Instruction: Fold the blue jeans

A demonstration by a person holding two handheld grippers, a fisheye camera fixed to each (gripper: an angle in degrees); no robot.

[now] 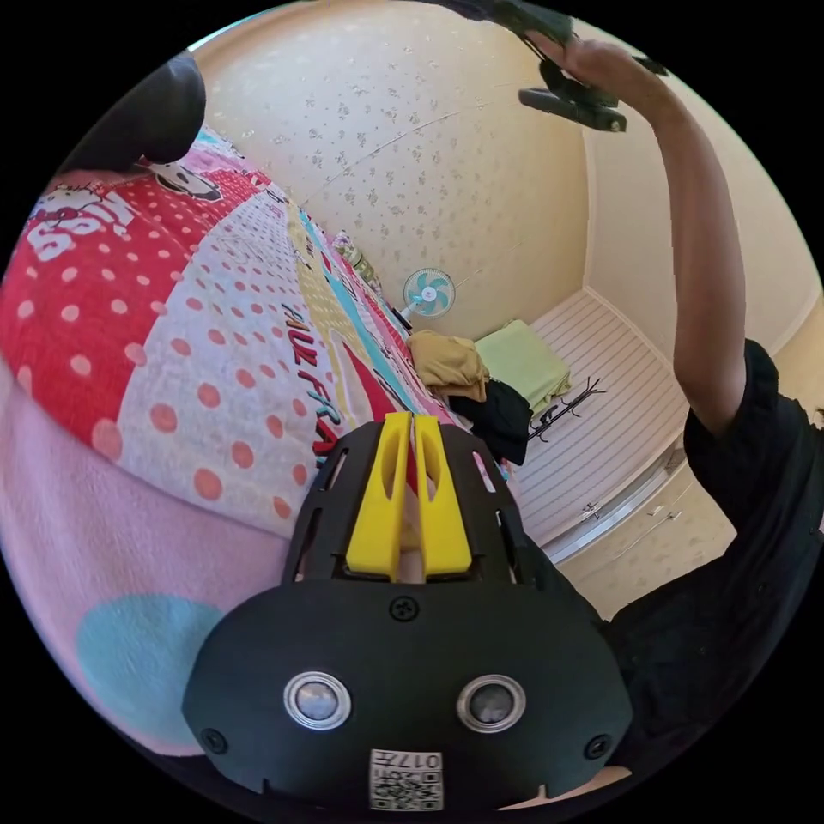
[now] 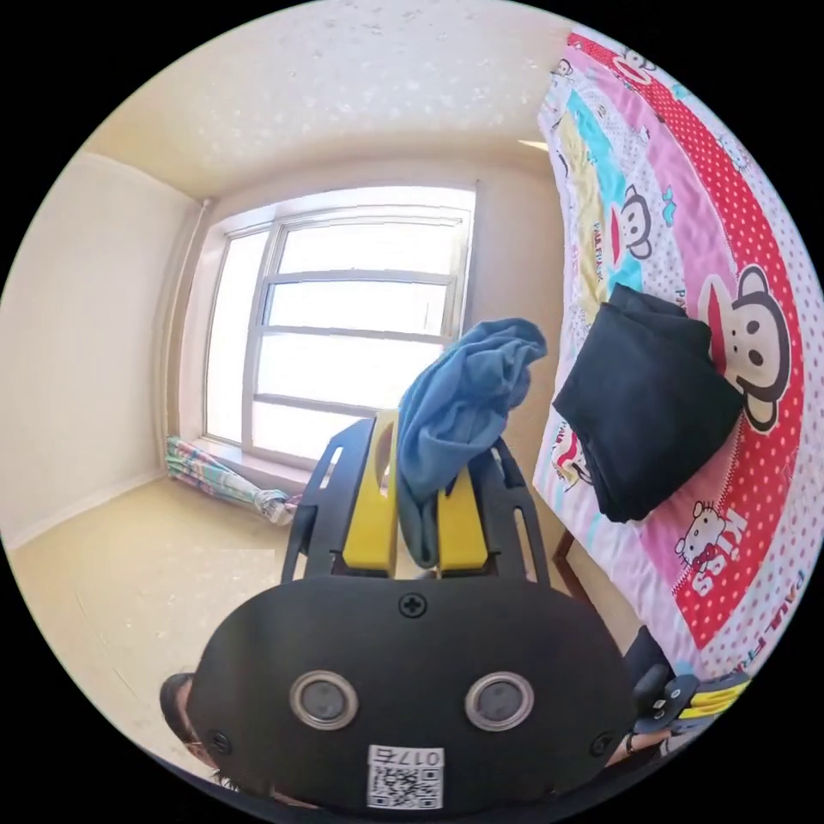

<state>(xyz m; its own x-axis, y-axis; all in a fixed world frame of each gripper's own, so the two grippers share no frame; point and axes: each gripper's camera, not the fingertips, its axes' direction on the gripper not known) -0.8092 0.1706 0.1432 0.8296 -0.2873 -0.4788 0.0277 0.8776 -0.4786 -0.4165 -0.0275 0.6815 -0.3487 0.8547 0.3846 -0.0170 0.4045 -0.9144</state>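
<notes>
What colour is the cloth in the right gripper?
Blue fabric, best in the right gripper view.

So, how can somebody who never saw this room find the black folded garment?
Find the patchwork bedspread with cartoon monkeys. The black folded garment lies on it, beside a monkey face on the red dotted patch. It is the one plain dark thing there, unlike the blue cloth in the right gripper.

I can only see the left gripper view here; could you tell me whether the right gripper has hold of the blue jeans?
Observer: Yes. In the right gripper view, the right gripper is shut on bunched blue jeans.
Operator: Thanks. Are they on the bed?
Observer: No, they are lifted, with a window behind them.
Operator: Anything on the bedspread nearby?
Observer: A folded black garment lies on the patterned bedspread.
</notes>
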